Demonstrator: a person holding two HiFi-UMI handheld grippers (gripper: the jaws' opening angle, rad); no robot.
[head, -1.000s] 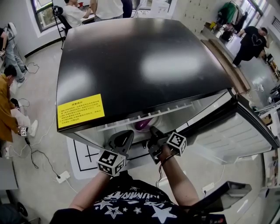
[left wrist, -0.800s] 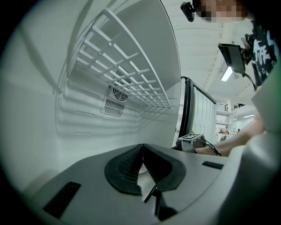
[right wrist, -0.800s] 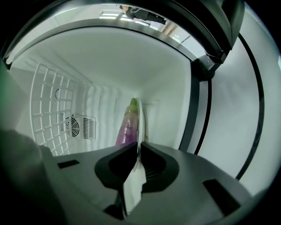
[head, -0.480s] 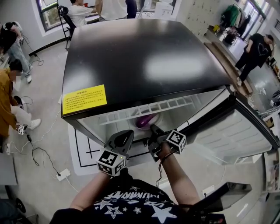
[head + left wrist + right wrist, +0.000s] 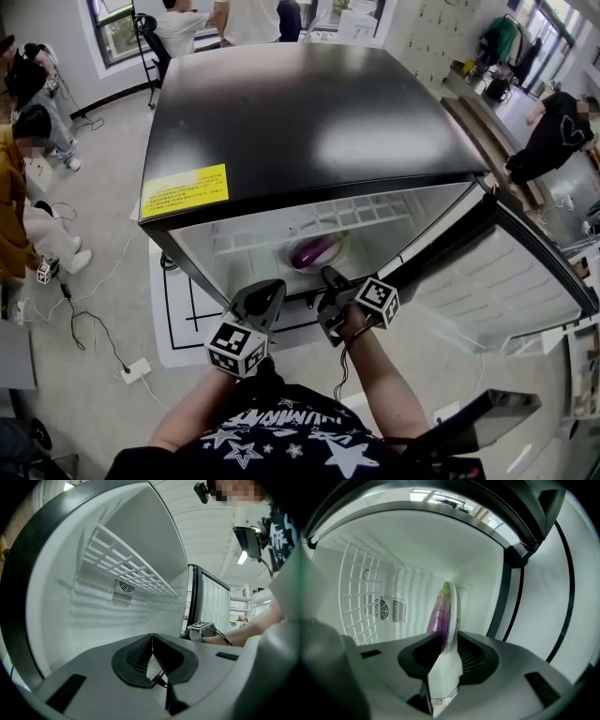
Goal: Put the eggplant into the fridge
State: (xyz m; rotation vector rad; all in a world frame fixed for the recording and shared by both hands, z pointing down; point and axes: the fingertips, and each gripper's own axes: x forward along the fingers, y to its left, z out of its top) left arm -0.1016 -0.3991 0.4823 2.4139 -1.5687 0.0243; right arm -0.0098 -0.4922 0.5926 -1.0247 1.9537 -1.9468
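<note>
A purple eggplant (image 5: 314, 250) lies on a white plate (image 5: 341, 246) inside the open fridge (image 5: 300, 122), under its wire shelf (image 5: 309, 228). My right gripper (image 5: 328, 278) is shut on the plate's near rim. In the right gripper view the plate's edge (image 5: 452, 616) runs up between the jaws (image 5: 449, 646), with the eggplant (image 5: 439, 611) against its left side. My left gripper (image 5: 267, 292) hangs at the fridge opening, left of the right one. Its jaws (image 5: 152, 641) meet at the tip with nothing between them.
The fridge door (image 5: 506, 272) stands swung open at the right. A vent grille (image 5: 382, 607) sits on the back wall of the fridge. Several people stand or sit around the room, and cables with a power strip (image 5: 136, 377) lie on the floor at the left.
More of the fridge interior shows now, and the plate with the eggplant sits a little further in under the wire shelf. Both grippers keep their hold and state.
</note>
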